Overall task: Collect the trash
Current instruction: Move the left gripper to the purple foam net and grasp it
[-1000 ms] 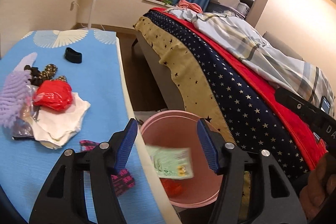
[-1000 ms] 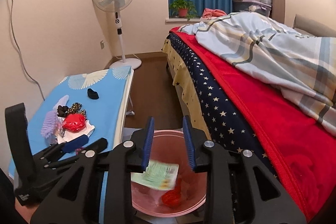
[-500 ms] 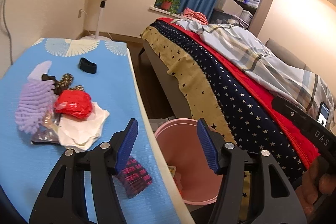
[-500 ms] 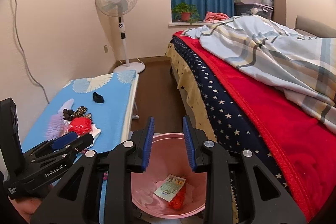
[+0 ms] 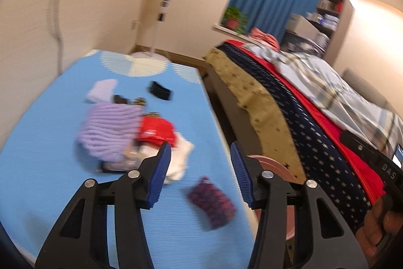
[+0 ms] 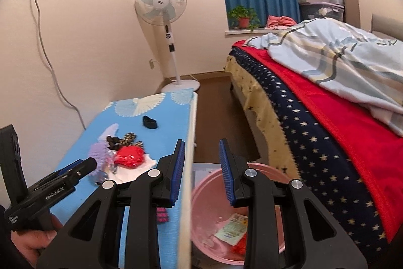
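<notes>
My left gripper [image 5: 200,153] hovers over the blue table [image 5: 50,143], its jaws closing with nothing between them. Just below its tips lies a dark pink-patterned wrapper [image 5: 211,201]. Further off is a pile: a red bag [image 5: 156,130], white tissue [image 5: 182,155] and a purple fluffy mitt [image 5: 108,127]. My right gripper [image 6: 201,145] is open and empty, above the table's edge and the pink bin [image 6: 209,183]. A green-and-white wrapper [image 6: 233,228] and a red scrap [image 6: 239,247] lie in the bin.
A small black item [image 6: 149,122] lies far back on the table. The bed [image 6: 327,130], with a starred cover, stands to the right of the bin, and a strip of wood floor [image 6: 214,112] lies between. A standing fan [image 6: 161,4] is at the far wall.
The green-and-white wrapper fell from the air into the bin. My left gripper swung left from over the bin to over the table, and its jaws narrowed a little. The right gripper shifted slightly.
</notes>
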`<state>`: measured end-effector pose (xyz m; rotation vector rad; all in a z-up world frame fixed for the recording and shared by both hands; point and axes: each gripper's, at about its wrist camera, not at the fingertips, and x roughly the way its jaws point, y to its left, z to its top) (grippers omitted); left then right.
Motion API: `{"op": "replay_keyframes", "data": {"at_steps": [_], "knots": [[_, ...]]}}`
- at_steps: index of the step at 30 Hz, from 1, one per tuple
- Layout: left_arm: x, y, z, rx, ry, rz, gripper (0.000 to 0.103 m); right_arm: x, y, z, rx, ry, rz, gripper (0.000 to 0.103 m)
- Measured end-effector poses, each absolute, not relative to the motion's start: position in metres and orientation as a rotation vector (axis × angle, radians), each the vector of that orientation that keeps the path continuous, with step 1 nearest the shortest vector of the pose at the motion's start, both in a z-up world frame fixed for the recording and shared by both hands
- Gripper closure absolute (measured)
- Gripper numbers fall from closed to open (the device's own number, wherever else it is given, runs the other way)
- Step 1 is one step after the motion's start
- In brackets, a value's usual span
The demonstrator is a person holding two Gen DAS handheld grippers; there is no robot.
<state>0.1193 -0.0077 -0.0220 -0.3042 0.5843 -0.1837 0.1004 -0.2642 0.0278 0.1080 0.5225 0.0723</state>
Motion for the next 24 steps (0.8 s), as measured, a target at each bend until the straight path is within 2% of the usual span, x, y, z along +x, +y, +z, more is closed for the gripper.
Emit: {"op": "replay_keyframes", "data": {"at_steps": [11,21,23,24], "knots": [[0.127,0.056,-0.037,-0.39,0.573,0.03,0.057,0.131,-0.216,0.009,0.118,0.556,0.196,0.075],[0.144,0.08,-0.059,-0.422,0.607,0.115,0.057,0.167,-0.187,-0.015,0.136,0.619,0.252,0.075],[0.15,0.087,-0.067,-0.447,0.621,0.139,0.055,0.171,-0.185,-0.019,0.137,0.629,0.256,0.075],[0.152,0.089,-0.069,-0.455,0.626,0.146,0.05,0.173,-0.185,-0.02,0.138,0.633,0.257,0.075]]}}
